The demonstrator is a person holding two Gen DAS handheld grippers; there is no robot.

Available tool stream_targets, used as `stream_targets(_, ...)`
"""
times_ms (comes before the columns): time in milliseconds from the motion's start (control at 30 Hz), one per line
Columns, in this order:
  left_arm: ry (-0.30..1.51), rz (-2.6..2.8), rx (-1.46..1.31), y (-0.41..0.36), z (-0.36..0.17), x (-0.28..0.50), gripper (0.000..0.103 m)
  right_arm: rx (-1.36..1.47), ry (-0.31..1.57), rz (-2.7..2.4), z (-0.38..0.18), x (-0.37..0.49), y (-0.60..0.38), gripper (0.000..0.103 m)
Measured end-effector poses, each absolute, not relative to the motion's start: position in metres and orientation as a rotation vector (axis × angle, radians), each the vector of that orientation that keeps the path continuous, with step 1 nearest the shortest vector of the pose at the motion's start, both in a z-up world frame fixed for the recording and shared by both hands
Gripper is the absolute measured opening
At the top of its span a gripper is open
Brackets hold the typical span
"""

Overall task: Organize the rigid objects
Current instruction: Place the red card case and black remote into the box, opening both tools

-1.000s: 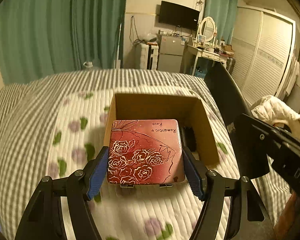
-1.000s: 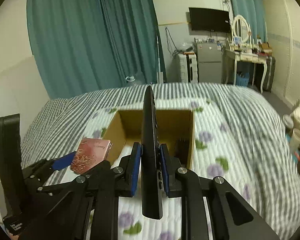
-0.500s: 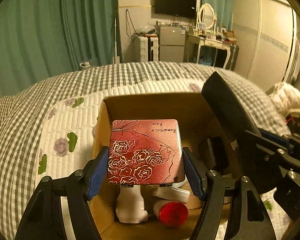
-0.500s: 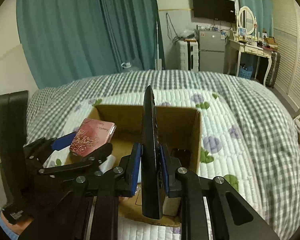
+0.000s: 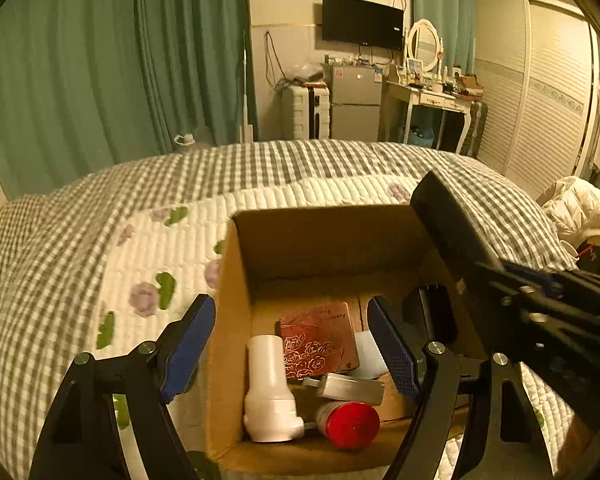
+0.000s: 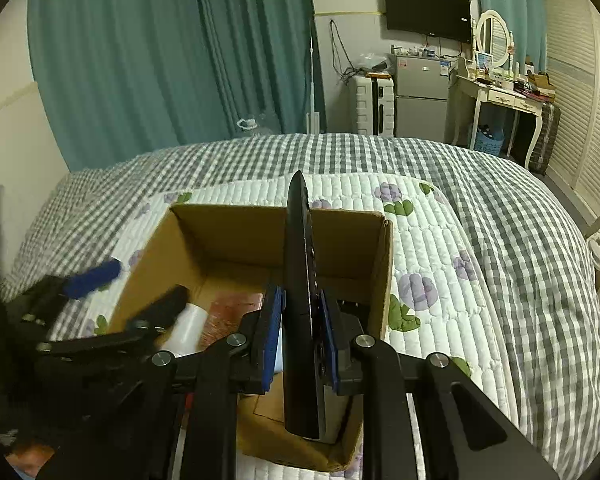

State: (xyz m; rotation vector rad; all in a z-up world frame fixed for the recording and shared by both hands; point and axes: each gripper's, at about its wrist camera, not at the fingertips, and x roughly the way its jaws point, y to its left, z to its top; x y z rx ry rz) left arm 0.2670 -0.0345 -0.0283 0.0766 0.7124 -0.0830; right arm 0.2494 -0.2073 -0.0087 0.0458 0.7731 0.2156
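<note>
An open cardboard box (image 5: 320, 240) sits on the bed. Inside lie a red rose-patterned tin (image 5: 318, 340), a white bottle (image 5: 268, 388), a red-capped item (image 5: 350, 424), a silver flat case (image 5: 350, 386) and a black object (image 5: 436, 316). My left gripper (image 5: 292, 344) is open and empty above the box's left side. My right gripper (image 6: 300, 336) is shut on a black remote control (image 6: 300, 280), held on edge over the box (image 6: 260, 232). The remote also shows in the left wrist view (image 5: 452, 224). The tin (image 6: 232, 312) lies in the box in the right wrist view.
The box rests on a white quilted flower-print pad (image 6: 428, 264) over a grey checked bedspread (image 5: 60, 240). Green curtains, a fridge (image 5: 356, 104), a dressing table (image 5: 436, 100) and a wardrobe stand beyond the bed. A white jacket (image 5: 580, 208) lies at the right.
My left gripper opened and let go of the rose tin, which now lies inside the box. Both grippers moved forward over the box; the right still holds the remote.
</note>
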Motion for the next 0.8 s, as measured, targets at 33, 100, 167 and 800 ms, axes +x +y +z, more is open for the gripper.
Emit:
stream_targets(33,0.711,-0.083,0.076,-0.034,-0.027,0.265,0.081,0.050,0.777,0.218,-0.010,0.251,-0.206,0.018)
stream_targets(100,0.705,-0.083,0.071,-0.030,-0.023,0.261,0.081,0.054,0.782,0.234,-0.011,0.254,-0.203,0.019)
stream_targets(167,0.703,-0.082,0.066,-0.028,-0.019,0.259,0.081,0.053,0.769,0.217,-0.009,0.255,-0.200,0.019)
stream_targets(800,0.437,-0.103,0.078,-0.027,0.144,0.137,0.080,-0.039,0.472,0.139,0.193,0.113,-0.249,0.036)
